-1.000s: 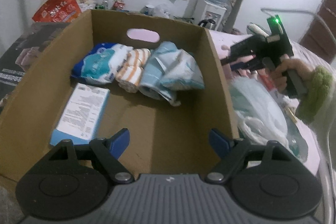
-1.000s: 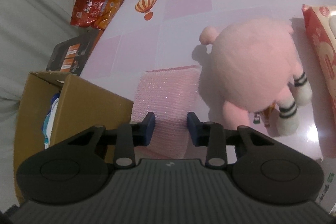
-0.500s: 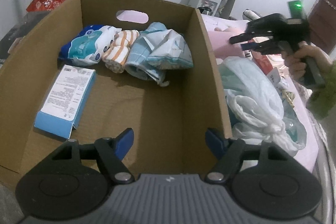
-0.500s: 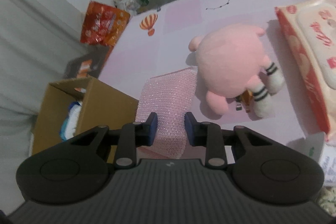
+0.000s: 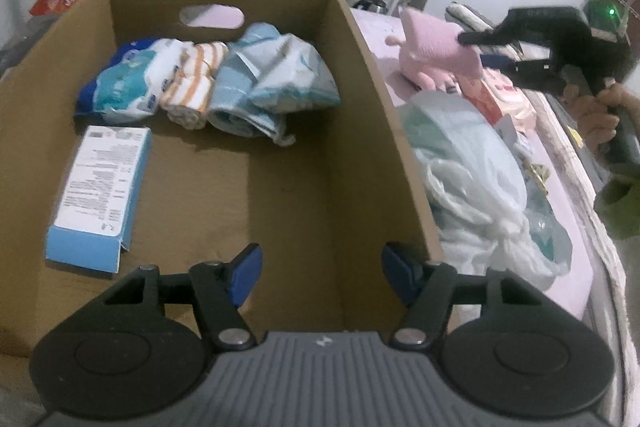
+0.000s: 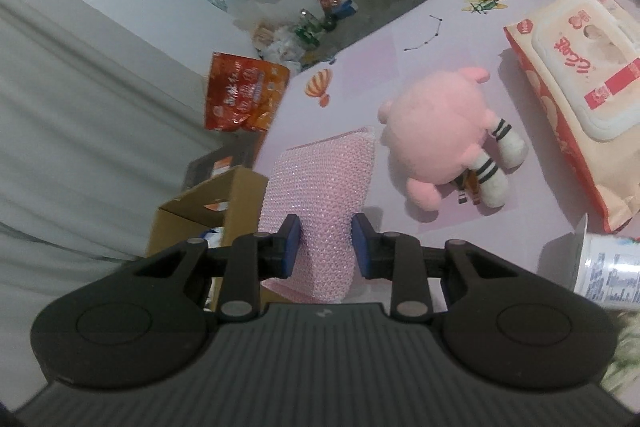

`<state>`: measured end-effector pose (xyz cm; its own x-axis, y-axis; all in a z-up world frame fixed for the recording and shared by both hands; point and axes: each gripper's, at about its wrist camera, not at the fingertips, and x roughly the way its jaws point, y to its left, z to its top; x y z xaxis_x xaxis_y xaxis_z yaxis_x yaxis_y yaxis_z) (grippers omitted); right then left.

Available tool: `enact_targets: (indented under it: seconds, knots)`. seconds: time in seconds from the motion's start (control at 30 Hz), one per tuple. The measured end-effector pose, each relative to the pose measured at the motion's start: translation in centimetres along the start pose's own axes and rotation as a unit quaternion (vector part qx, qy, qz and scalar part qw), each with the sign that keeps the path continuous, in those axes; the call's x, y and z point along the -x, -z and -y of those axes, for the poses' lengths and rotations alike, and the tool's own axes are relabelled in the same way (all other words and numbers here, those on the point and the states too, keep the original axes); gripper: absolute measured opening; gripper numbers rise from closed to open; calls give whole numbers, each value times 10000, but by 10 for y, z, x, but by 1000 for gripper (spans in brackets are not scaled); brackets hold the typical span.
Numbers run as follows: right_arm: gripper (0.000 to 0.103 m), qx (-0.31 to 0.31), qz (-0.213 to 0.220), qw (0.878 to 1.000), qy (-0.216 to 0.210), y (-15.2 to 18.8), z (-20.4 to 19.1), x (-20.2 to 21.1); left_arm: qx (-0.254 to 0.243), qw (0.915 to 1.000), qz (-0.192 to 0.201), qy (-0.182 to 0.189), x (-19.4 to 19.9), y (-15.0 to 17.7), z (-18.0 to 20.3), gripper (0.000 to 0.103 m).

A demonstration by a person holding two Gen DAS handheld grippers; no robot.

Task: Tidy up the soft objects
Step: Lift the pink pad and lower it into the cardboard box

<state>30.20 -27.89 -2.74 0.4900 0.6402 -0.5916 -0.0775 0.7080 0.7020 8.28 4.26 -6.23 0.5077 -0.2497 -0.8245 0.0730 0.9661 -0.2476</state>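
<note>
Pink bed sheet [image 6: 360,39] beside the cardboard box [image 5: 360,75]: my right claw [image 6: 322,247], clamped on the pink sponge [image 6: 320,187], has lifted it. My left claw [image 5: 320,267] is closing, empty, over the box. The sponge's near end is hidden.

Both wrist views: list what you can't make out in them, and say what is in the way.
- Cardboard box, left wrist view: the near wall is cut off by the left gripper, whose jaws are closing on nothing.
- Pink sponge, right wrist view: its near end is hidden behind the right gripper clamped on it.
- Pink plush toy, right wrist view: lies face down.
- White bottle, right wrist view: cut by the right edge.
</note>
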Motion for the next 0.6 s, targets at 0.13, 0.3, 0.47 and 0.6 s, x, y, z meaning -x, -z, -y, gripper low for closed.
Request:
enact_targets:
  seconds: [0.13,0.3,0.47,0.6]
  knots:
    - [27,19,51,9997,-247,7,-12,9,-68,9999,74,5,2,4,0,70]
    - [27,4,49,9975,-705,17,-38,16,-107,9989,429,158,22,4,-4,77]
    - [27,319,-293,9923,-1162,36,-90,2,-87,9957,919,-72,56,8,-17,79]
    - [27,566,-1017,9855,-1233,61,-139,-43,94,9918,1238,-309,82,16,-38,79]
